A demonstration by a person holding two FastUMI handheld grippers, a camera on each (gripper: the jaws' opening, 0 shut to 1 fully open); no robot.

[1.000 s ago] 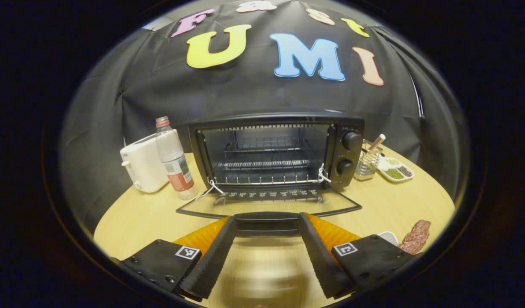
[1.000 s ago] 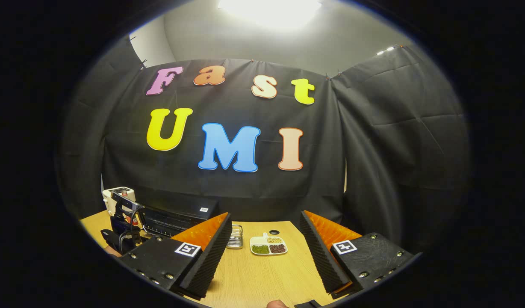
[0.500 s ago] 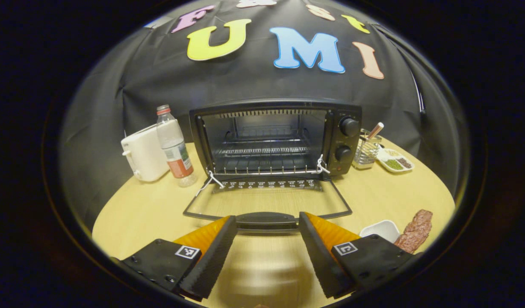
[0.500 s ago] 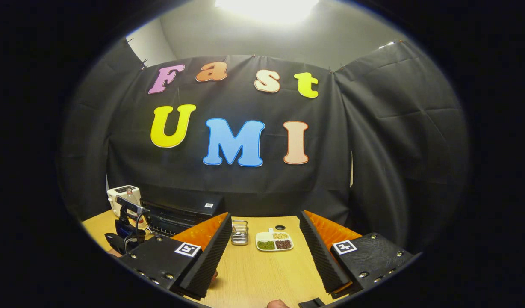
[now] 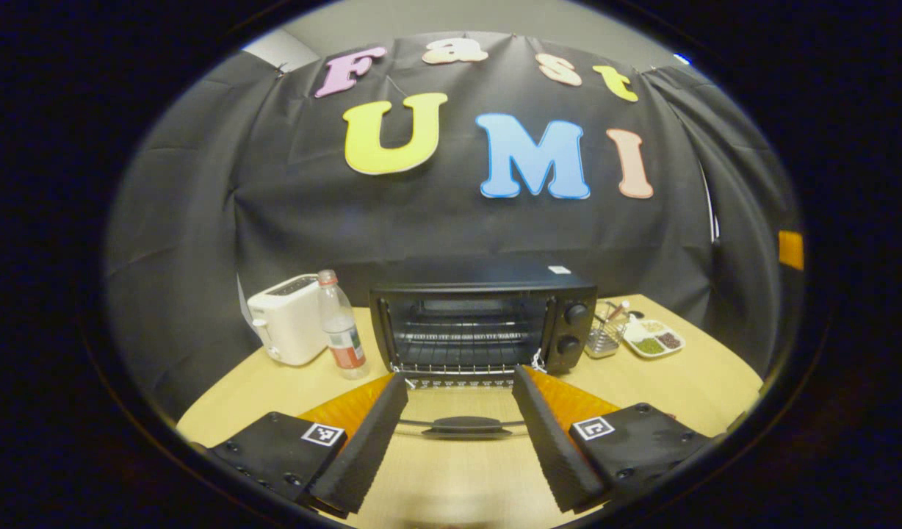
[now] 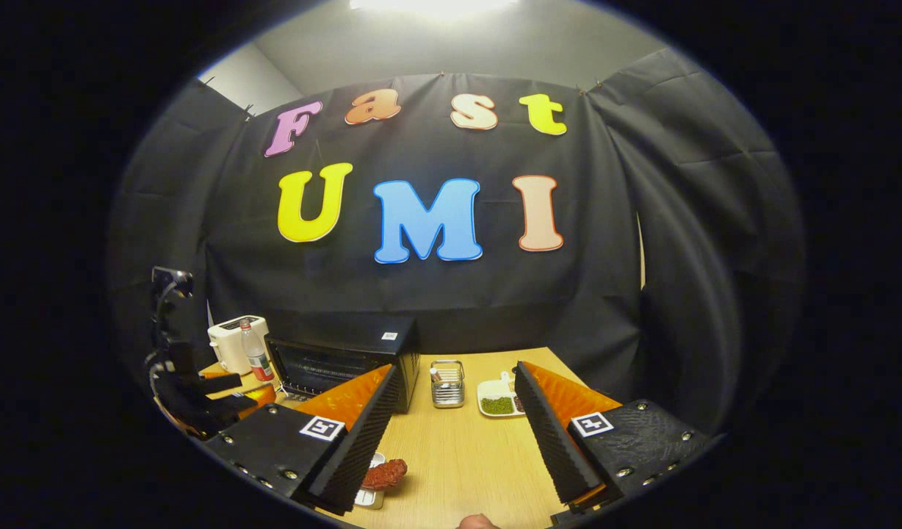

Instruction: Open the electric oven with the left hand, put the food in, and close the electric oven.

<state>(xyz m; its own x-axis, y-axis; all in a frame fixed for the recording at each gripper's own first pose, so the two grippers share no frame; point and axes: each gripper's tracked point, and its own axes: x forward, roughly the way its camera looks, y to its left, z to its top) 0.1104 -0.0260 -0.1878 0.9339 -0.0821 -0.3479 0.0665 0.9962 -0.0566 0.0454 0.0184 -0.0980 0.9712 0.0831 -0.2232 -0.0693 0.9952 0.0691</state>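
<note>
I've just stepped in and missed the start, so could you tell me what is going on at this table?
A person is loading an electric oven using two handheld tools. The oven door lies folded down flat. The left tool is open, fingers on either side of the door handle without gripping it. The right tool is open and empty above the table, with the food beside a small white dish.

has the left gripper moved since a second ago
Yes. The left gripper has pulled back from the oven, which looks smaller and farther off; the door handle lies free between its open fingers.
</note>
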